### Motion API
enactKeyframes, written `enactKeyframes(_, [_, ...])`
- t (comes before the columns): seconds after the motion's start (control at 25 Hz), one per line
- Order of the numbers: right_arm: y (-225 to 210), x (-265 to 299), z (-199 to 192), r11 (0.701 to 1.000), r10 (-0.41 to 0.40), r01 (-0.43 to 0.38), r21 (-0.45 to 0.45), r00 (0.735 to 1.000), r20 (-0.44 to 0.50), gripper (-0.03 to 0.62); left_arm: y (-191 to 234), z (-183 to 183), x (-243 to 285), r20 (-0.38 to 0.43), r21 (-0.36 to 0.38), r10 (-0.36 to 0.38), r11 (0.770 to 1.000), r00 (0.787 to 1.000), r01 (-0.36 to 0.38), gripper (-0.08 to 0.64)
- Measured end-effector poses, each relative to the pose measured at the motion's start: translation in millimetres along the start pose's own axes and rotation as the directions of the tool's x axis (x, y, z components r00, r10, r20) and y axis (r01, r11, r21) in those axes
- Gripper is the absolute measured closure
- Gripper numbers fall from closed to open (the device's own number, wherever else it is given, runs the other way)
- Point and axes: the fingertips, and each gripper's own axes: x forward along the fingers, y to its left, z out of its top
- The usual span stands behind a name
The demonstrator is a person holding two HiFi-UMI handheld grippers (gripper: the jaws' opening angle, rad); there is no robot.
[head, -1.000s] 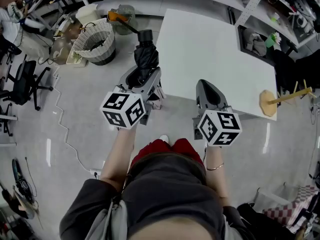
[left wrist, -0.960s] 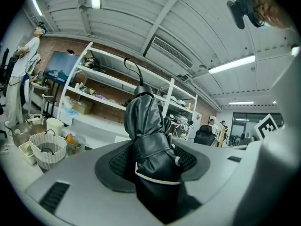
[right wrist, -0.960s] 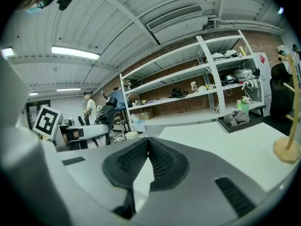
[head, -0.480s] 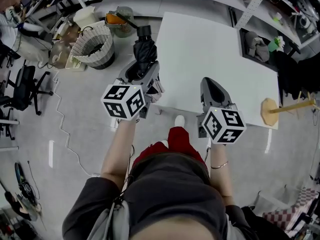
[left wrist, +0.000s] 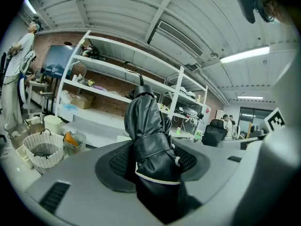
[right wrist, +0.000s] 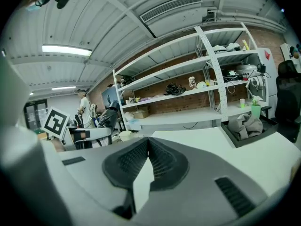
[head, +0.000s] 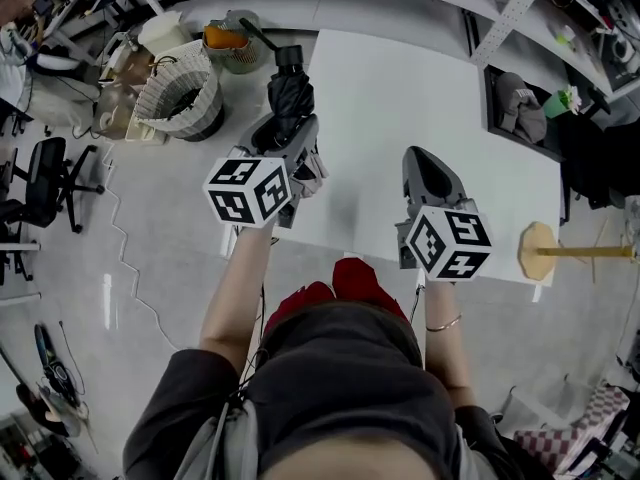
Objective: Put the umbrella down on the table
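Both tools have pushed forward since the earlier frames, bringing the folded black umbrella [head: 290, 93] up to the left edge of the counter [head: 400, 88]. It is held in the air there, not yet lying on the surface. The left tool [head: 291, 138] is clamped on the umbrella's lower end, pads pressing into the fabric. The right tool [head: 424, 163] is over the counter with its jaws together and nothing in them. Set-down looks close: the umbrella likely needs to shift inward over the white top, away from the wicker basket [head: 180, 88], and then be lowered.
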Motion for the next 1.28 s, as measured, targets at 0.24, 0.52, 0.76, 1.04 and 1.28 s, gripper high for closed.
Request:
enactKeyframes(0.24, [-20.7, 34.6, 10.2, 1.000, 0.008, -0.008, -0.003, 1.000, -0.018, 0.574, 6.6, 7.1, 40.8, -0.036, 0.002, 0.006, 1.000, 0.999, -0.006, 0.342])
enactKeyframes(0.52, [-40.0, 64.2, 12.5, 1.000, 0.007, -0.007, 0.003, 1.000, -0.030, 0.574, 8.2, 2.4, 81.4, -0.075, 0.000, -0.013, 1.000, 0.997, 0.013, 0.342])
enactKeyframes(0.76, [-61.9, 81.0, 9.2, 1.000, 0.002, 0.000, 0.030, 0.999, -0.044, 0.574, 4.8, -12.5, 121.4, -0.126, -0.006, -0.015, 1.000, 0.992, 0.014, 0.342])
enactKeyframes(1.04, [-81.2, 96.5, 3.8, 0.999, 0.001, 0.001, 0.033, 0.998, -0.062, 0.574, 1.9, -35.3, 159.3, -0.205, -0.023, -0.029, 0.999, 0.978, 0.025, 0.342])
enactKeyframes(1.28, [-101.2, 106.0, -4.2, 0.999, -0.011, 0.015, 0.047, 0.997, -0.079, 0.574, 0.7, -54.7, 182.9, -0.254, -0.035, -0.025, 0.999, 0.967, 0.017, 0.342])
